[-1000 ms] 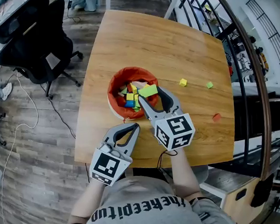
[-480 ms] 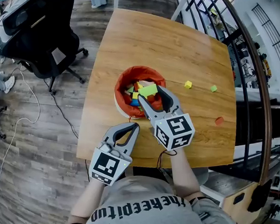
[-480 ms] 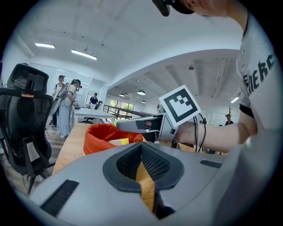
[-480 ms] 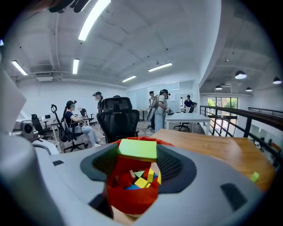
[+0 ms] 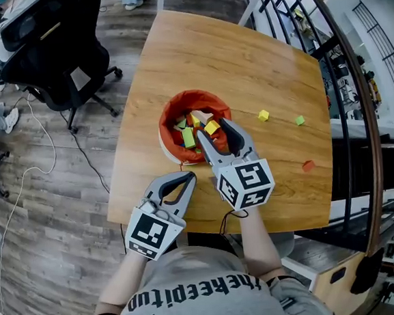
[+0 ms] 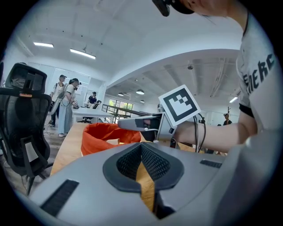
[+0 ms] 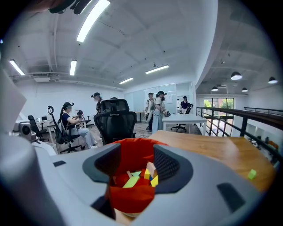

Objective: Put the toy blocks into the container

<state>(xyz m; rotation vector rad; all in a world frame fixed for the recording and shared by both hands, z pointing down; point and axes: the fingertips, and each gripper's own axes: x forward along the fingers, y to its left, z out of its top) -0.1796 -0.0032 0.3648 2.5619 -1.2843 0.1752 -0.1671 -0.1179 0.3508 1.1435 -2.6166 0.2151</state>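
Note:
The orange fabric container (image 5: 172, 113) stands mid-table with several coloured blocks in it, among them a light green block (image 5: 188, 137). My right gripper (image 5: 217, 135) hovers over its near rim, open, with nothing between the jaws, which have just been closing a little. In the right gripper view the container (image 7: 132, 196) and the light green block (image 7: 131, 181) show through the gap of the gripper (image 7: 138, 164). My left gripper (image 5: 179, 184) rests shut and empty near the table's front edge. Its closed jaws (image 6: 142, 154) face the container (image 6: 104, 134).
Three loose blocks lie on the wooden table (image 5: 243, 53) to the right: yellow (image 5: 264, 115), green (image 5: 299, 120) and red (image 5: 308, 166). A black office chair (image 5: 58, 56) stands off the table's left side. A railing (image 5: 347, 71) runs along the right.
The light green block that sat between the right gripper's jaws now lies inside the container. Both grippers have stayed where they were.

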